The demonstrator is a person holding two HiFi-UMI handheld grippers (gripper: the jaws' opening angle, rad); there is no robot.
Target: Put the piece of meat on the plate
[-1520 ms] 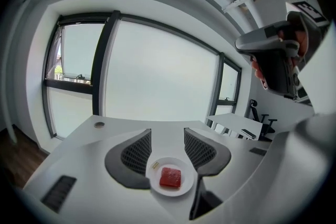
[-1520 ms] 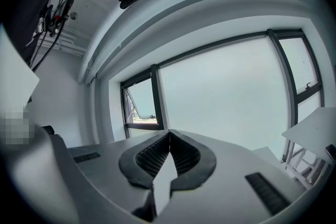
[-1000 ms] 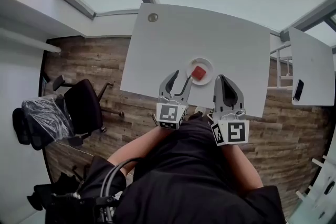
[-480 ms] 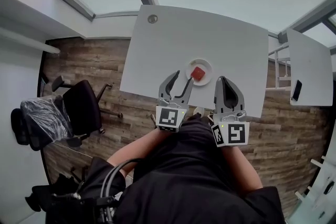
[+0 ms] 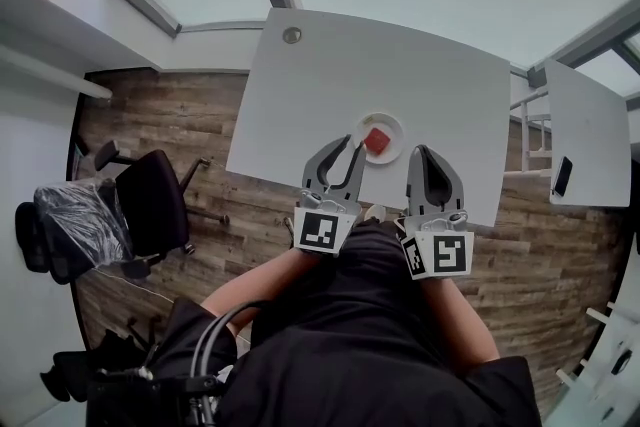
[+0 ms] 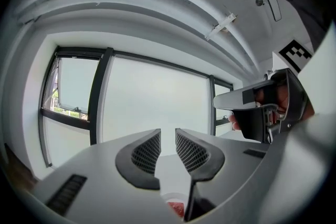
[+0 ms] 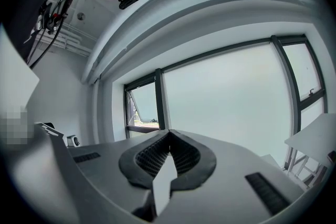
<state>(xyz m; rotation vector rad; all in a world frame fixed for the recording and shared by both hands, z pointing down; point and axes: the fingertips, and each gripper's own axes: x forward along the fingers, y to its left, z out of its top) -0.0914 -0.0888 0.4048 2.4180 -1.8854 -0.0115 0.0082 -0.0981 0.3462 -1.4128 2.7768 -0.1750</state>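
A red piece of meat (image 5: 377, 139) lies on a small white plate (image 5: 391, 126) near the front edge of the white table (image 5: 330, 75). My left gripper (image 5: 346, 152) hovers just left of the plate; its jaws have just been closing and still show a narrow gap with nothing between them. The left gripper view shows that gap (image 6: 168, 147), with the plate (image 6: 167, 200) and the meat (image 6: 177, 210) low between the jaws. My right gripper (image 5: 428, 158) sits right of the plate at the table edge, its jaws (image 7: 169, 138) shut on nothing.
A second white table (image 5: 590, 115) stands to the right with a dark flat object (image 5: 563, 176) on it. A black office chair (image 5: 150, 200) stands on the wooden floor at left. A round grommet (image 5: 291, 35) marks the table's far side. Large windows lie ahead.
The left gripper's jaws have drawn much closer together and the gripper has lifted slightly. The right gripper, plate and meat have stayed put.
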